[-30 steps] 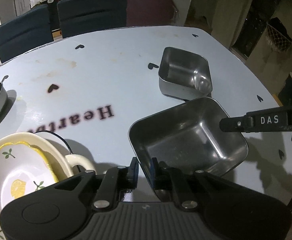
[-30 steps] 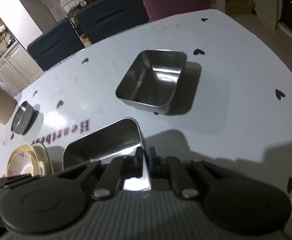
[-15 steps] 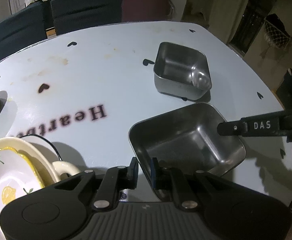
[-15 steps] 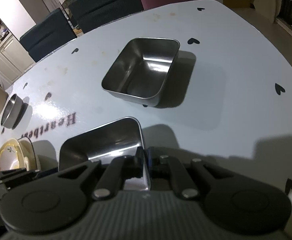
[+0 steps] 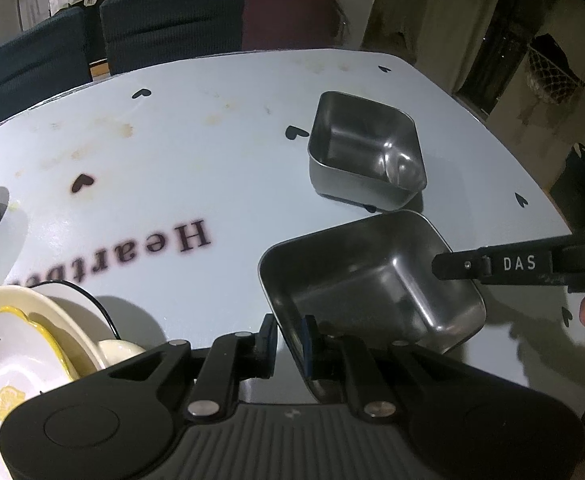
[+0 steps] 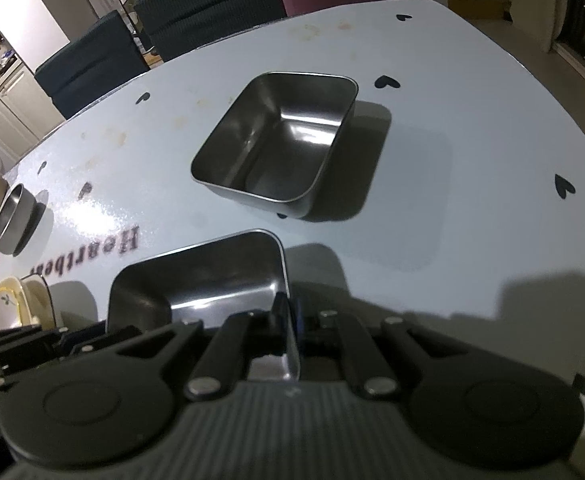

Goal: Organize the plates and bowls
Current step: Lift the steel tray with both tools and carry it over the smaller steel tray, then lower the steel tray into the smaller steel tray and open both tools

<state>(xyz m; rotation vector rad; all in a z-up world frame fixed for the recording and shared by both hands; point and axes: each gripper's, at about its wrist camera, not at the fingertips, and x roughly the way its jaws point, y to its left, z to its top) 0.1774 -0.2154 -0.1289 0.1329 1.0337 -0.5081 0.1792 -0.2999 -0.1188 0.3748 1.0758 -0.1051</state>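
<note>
Above the pale heart-printed table (image 5: pixel 180 152), a square steel bowl (image 5: pixel 368 280) is being carried, its rim clamped by the left gripper (image 5: pixel 288 340) and right gripper (image 6: pixel 288 316). A second steel bowl (image 6: pixel 280 140) at twelve o'clock is awaiting nesting; the floral ceramic dishes (image 5: pixel 20 328) remain unsorted.
</note>
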